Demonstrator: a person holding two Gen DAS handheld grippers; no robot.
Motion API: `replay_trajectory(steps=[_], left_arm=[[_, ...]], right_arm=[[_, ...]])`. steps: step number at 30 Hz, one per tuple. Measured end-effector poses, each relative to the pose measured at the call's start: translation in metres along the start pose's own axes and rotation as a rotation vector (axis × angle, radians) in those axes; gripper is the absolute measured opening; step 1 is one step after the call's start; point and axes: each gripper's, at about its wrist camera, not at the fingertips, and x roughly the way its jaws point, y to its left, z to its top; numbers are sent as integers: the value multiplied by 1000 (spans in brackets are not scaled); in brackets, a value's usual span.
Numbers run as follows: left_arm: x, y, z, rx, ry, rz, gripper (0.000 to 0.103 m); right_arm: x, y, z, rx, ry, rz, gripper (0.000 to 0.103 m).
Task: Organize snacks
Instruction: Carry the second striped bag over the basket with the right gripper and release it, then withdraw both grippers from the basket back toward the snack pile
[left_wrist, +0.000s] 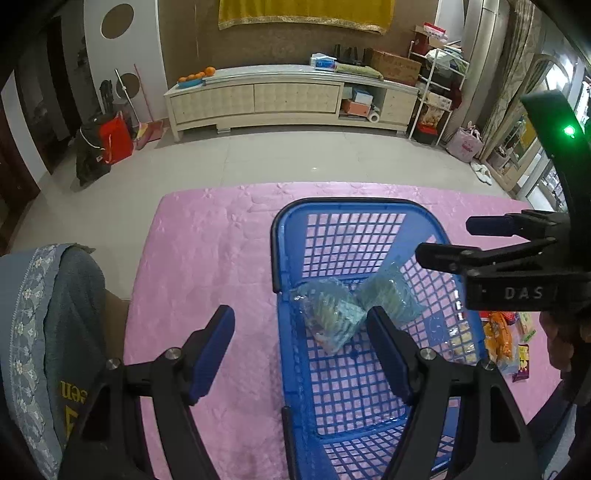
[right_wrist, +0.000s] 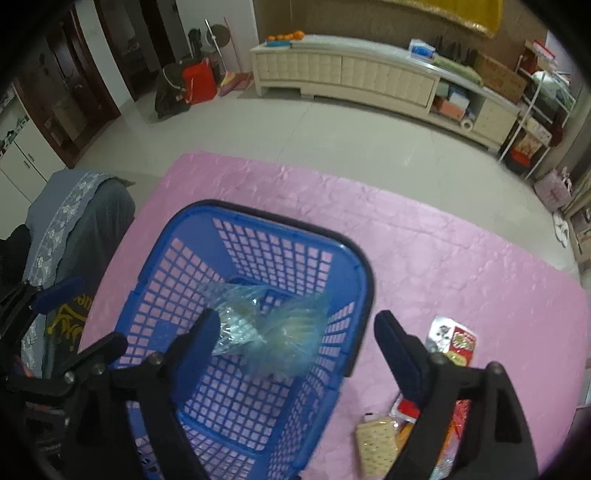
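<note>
A blue plastic basket (left_wrist: 295, 266) stands on the pink tablecloth (left_wrist: 207, 258); it also shows in the right wrist view (right_wrist: 155, 258). Two pale blue wrapped snack packs (left_wrist: 330, 314) (left_wrist: 391, 295) lie inside it, seen as blurred packs (right_wrist: 273, 332) in the right wrist view. My left gripper (left_wrist: 301, 350) is open and empty over the basket's left rim. My right gripper (right_wrist: 295, 343) is open and empty over the basket's right rim; it also shows in the left wrist view (left_wrist: 443, 240). Loose snack packets (right_wrist: 452, 341) (right_wrist: 376, 446) lie on the cloth right of the basket.
A chair draped with grey cloth and lace (left_wrist: 48, 325) stands at the table's left edge. More snack packets (left_wrist: 506, 339) lie beyond the basket's right wall. A long cream cabinet (left_wrist: 288, 99) stands against the far wall across bare floor.
</note>
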Motion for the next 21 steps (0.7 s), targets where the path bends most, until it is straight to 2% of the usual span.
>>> replay_trajectory(steps=[12, 21], left_arm=[[-39, -41, -18, 23, -52, -77, 72], [-63, -101, -29, 118, -69, -85, 72]], right_arm=[[-52, -46, -55, 87, 1, 24, 88], [-98, -86, -99, 150, -43, 19, 88]])
